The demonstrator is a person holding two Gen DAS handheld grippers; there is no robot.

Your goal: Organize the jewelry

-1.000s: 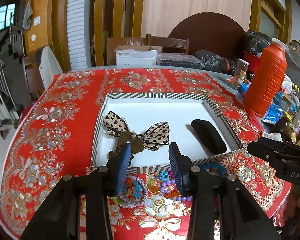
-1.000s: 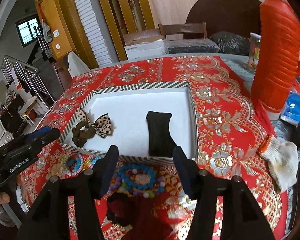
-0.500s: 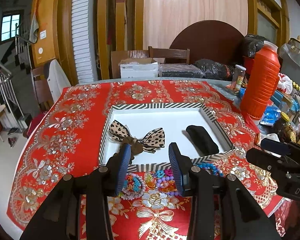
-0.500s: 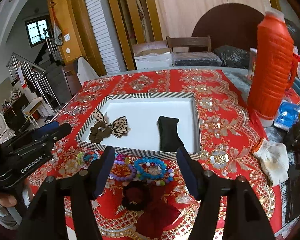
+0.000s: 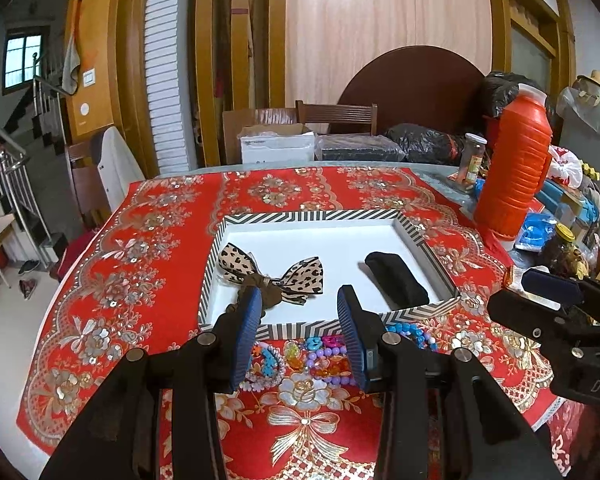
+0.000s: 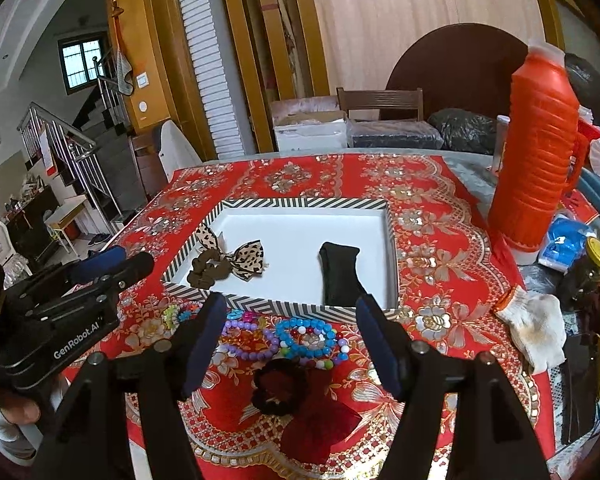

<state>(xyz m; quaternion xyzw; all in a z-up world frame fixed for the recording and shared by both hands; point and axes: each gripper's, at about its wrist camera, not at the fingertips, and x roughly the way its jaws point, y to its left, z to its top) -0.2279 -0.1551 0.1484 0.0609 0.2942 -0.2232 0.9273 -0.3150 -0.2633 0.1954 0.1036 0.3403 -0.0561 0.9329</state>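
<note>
Black claw [image 5: 298, 312] frames, ribbed blue pads [image 5: 247, 332], silver screws, white "GenRobot.AI" lettering

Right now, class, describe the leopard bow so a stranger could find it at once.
Find the striped tray on the red tablecloth. The leopard bow lies inside it at the left, on a brown scrunchie. It alone is spotted; the black pouch beside it is plain.
</note>
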